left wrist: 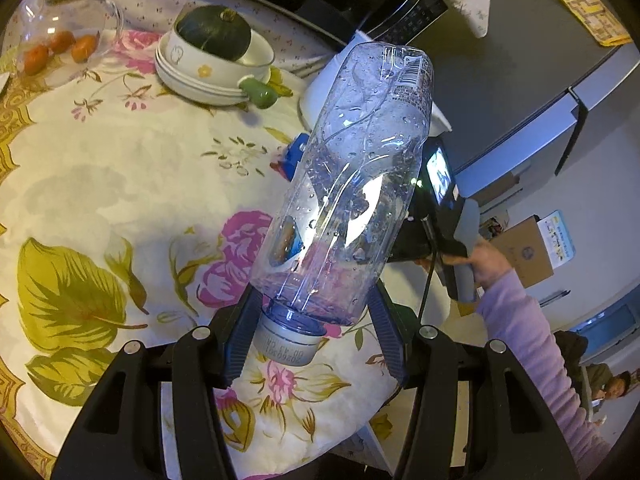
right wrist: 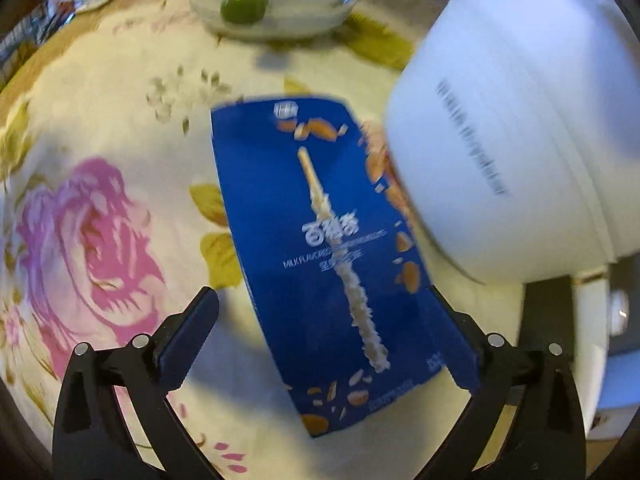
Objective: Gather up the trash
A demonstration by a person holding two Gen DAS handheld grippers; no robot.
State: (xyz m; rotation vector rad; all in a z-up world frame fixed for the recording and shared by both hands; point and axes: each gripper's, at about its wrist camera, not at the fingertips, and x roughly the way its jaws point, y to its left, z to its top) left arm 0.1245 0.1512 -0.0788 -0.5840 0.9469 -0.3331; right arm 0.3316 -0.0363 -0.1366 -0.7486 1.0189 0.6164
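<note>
Clear plastic bottle (left wrist: 352,184) is sitting clamped in your left tool (left wrist: 316,344), cap end nearest the camera, raised over the floral surface (left wrist: 120,184). Your right tool (right wrist: 332,328) is hanging spread wide over the blue box (right wrist: 332,248), which is lying flat beside a white pot (right wrist: 520,120).
</note>
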